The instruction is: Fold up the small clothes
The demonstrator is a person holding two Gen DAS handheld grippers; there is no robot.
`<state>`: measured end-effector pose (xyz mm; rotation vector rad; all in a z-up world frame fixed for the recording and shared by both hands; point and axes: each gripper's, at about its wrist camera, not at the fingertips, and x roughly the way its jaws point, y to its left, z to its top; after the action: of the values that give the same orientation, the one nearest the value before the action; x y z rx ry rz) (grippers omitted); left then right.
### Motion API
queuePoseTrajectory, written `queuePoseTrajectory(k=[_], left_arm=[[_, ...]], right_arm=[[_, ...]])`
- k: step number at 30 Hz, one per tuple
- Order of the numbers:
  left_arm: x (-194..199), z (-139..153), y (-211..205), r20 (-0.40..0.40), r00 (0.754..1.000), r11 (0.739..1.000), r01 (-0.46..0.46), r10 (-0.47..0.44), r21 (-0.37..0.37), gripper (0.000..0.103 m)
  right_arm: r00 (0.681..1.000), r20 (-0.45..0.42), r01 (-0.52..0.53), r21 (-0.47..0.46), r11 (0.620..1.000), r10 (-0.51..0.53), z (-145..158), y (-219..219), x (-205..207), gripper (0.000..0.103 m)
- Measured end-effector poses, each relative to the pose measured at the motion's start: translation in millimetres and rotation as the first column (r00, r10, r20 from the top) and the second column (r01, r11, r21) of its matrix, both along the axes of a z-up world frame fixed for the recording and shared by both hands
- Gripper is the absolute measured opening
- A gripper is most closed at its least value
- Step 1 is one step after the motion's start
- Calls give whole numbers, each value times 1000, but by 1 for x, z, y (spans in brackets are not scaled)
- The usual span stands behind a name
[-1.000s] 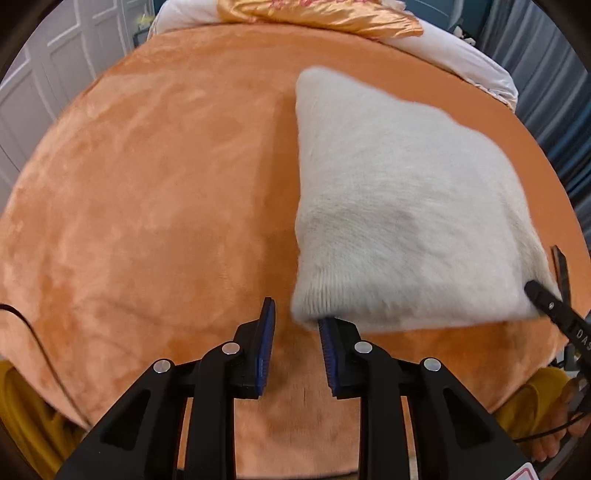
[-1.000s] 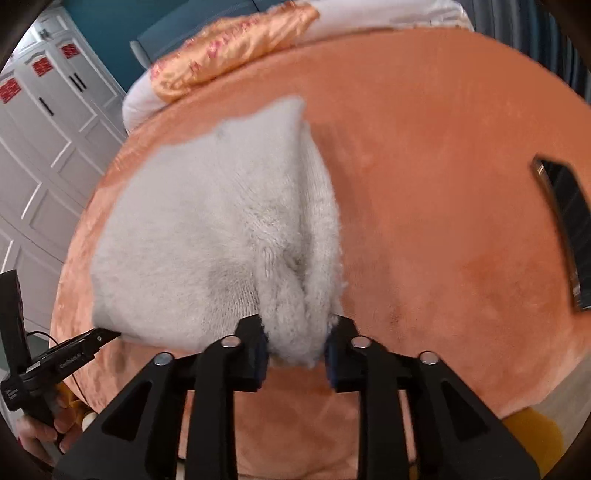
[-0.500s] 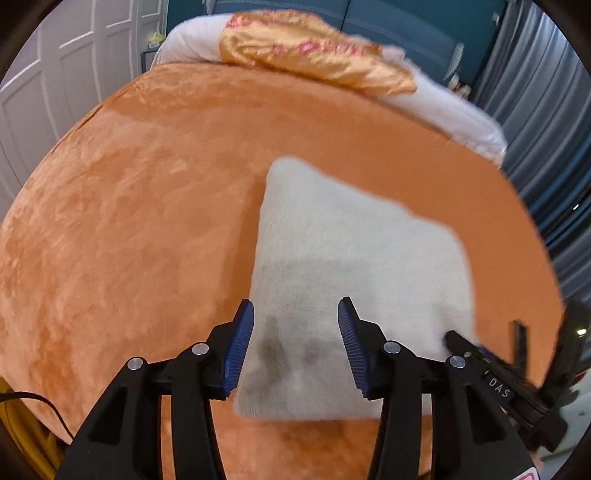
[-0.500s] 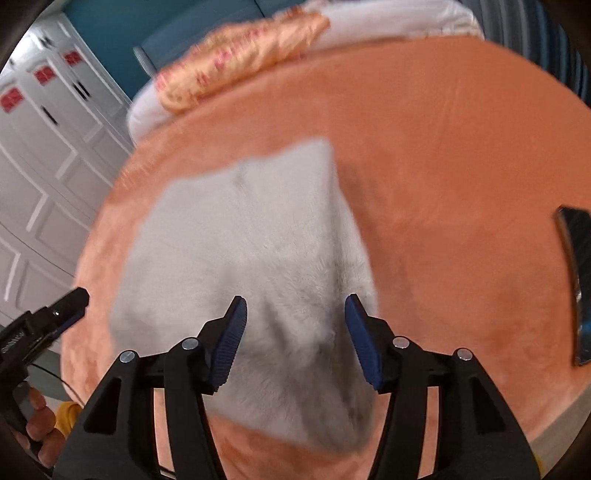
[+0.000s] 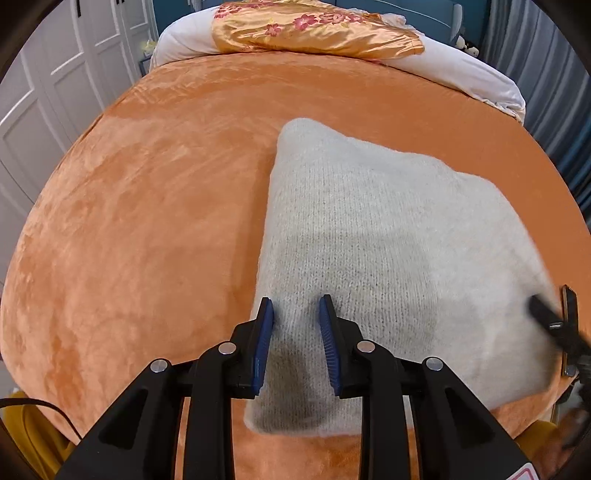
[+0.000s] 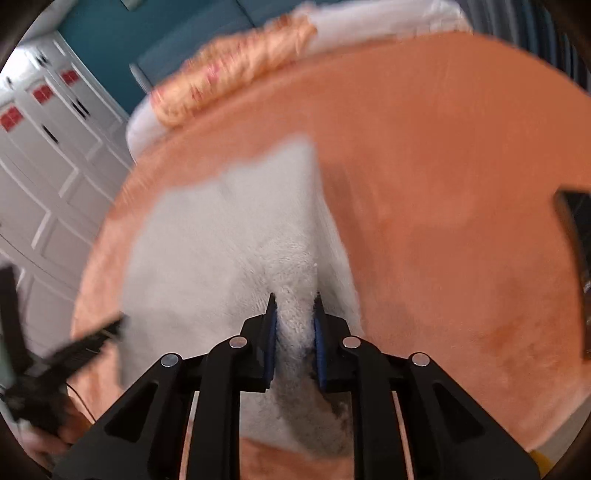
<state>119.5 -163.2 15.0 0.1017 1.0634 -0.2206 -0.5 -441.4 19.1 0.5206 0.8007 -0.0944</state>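
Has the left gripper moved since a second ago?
Yes. The left gripper has come forward over the sweater's near corner; its jaws were just closing.

I see a big orange blanket, a shiny gold flowery cloth on a white pillow, and white cupboard doors.

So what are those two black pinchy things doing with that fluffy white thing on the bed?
A person holds a gripper in each hand and is folding a small white knitted garment on the orange blanket. The right gripper has just been closing and now pinches a ridge of the knit. The left gripper has been closing too; the knit lies between its jaws, but they do not squeeze it.
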Motion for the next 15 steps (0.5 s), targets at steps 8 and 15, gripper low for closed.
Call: queuePoseTrajectory(k=[8, 15], left_arm=[[-8, 11, 0, 21, 1000, 1000, 13, -14, 24, 26], [-25, 27, 19, 16, 1000, 1000, 3, -3, 21, 26]], right_arm=[[997, -71, 4, -137, 991, -14, -3, 14, -14, 20], [996, 30, -69, -227, 971, 78, 45, 61, -52, 20]])
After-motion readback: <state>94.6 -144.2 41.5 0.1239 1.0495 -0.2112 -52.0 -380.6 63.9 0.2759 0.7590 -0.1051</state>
